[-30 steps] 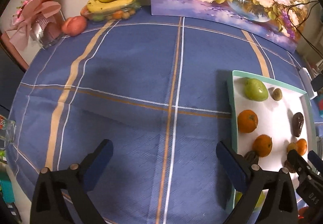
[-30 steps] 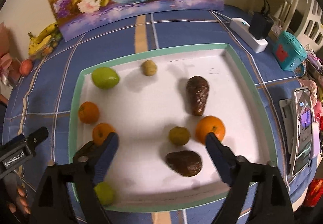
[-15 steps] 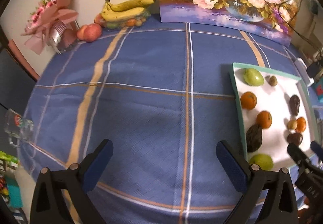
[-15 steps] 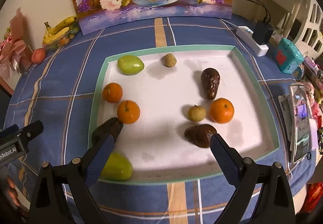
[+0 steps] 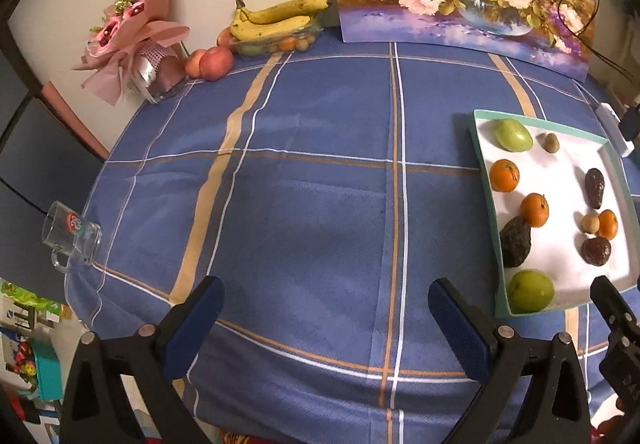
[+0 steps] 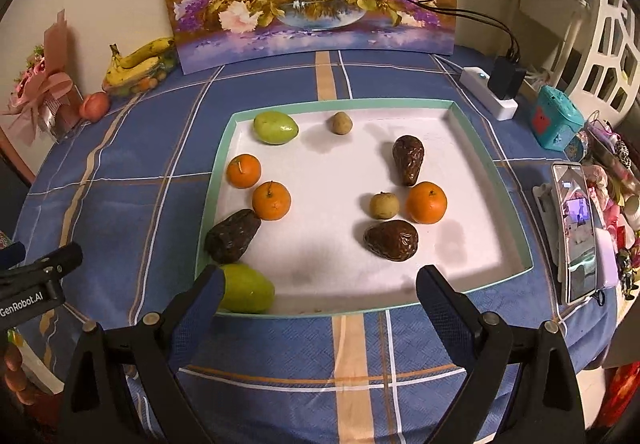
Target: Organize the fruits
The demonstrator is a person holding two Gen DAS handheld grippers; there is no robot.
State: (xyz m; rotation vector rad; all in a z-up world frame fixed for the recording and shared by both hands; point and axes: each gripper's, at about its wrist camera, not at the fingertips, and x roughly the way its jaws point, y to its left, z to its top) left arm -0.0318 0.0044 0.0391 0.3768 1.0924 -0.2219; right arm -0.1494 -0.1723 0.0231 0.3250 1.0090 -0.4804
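— On the right of the blue tablecloth [image 5: 320, 204], what is recorded?
— Ten fruits are found inside the tray [image 6: 516, 244]: three oranges, three avocados, two green mangoes, two small brown fruits.
— And the grippers?
— Left gripper [image 5: 326, 310] and right gripper [image 6: 318, 298] are held spread wide at the near edge; nothing is gripped.
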